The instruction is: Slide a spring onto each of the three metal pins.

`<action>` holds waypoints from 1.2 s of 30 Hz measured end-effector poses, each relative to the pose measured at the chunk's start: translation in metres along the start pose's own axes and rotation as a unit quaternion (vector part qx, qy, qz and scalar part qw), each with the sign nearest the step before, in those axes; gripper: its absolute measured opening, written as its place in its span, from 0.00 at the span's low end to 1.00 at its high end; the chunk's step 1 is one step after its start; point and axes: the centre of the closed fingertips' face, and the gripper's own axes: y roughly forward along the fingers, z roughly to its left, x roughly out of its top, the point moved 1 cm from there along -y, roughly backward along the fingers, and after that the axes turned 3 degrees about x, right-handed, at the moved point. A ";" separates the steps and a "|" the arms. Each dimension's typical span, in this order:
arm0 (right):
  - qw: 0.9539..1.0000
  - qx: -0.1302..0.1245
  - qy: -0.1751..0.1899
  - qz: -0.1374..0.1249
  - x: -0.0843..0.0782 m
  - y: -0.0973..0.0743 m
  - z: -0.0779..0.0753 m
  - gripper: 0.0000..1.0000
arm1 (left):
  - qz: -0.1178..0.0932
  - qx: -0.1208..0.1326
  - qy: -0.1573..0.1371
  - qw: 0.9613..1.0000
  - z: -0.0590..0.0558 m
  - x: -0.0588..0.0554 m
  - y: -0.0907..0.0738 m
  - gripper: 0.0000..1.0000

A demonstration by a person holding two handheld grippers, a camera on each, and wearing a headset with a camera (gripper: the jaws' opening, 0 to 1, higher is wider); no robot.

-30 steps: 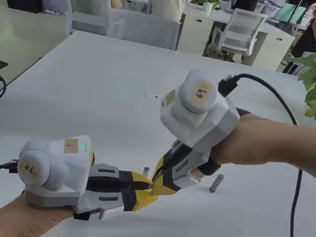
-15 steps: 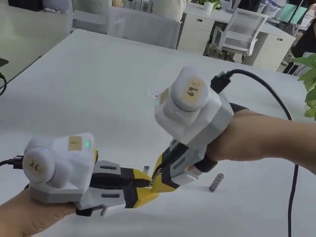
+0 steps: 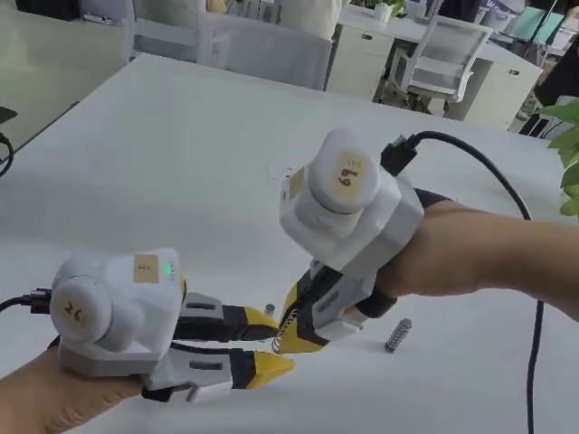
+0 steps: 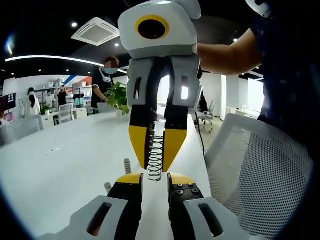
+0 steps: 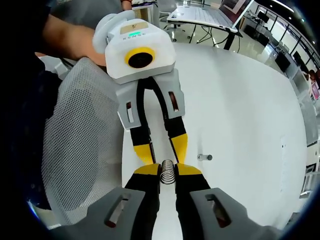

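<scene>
This is an open-plan office. Beyond the far edge of the large white desk (image 3: 181, 136) stand a mesh swivel chair (image 3: 441, 54) and pale low cabinets (image 3: 360, 59). The left gripper view shows a potted plant (image 4: 117, 96), a ceiling air-conditioning cassette (image 4: 96, 31) and recessed lights (image 4: 74, 24).

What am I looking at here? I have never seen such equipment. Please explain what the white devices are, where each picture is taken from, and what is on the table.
A person holds a hand-operated gripper in each hand; there is no robot. The head view comes from a camera on the person's head. The two round pictures come from cameras on the grippers, each looking along its own two jaws. The right gripper is shut on a small spring. The left gripper faces it with its jaws open, close to the spring's end. On the white table are a second spring and a short metal pin.
</scene>
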 end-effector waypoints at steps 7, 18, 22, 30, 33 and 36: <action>1.000 -0.002 0.000 -0.001 0.001 -0.001 -0.003 0.08 | 0.001 0.017 -0.015 1.000 0.004 -0.006 -0.006 0.26; 1.000 -0.009 -0.002 -0.004 0.002 -0.005 -0.007 0.08 | 0.022 0.044 -0.010 0.999 0.010 -0.021 -0.014 0.47; 1.000 -0.012 -0.003 -0.005 0.003 -0.006 -0.009 0.08 | 0.029 0.052 -0.009 0.998 0.011 -0.026 -0.016 0.56; 1.000 -0.021 0.001 -0.006 0.002 -0.012 -0.020 0.08 | 0.034 0.069 -0.005 0.997 0.015 -0.030 -0.019 0.65; 1.000 -0.024 0.003 -0.007 0.002 -0.013 -0.023 0.08 | 0.032 0.074 -0.007 0.997 0.017 -0.031 -0.021 0.67; 1.000 -0.027 0.003 -0.005 0.002 -0.014 -0.027 0.08 | 0.031 0.081 -0.009 0.996 0.018 -0.032 -0.022 0.70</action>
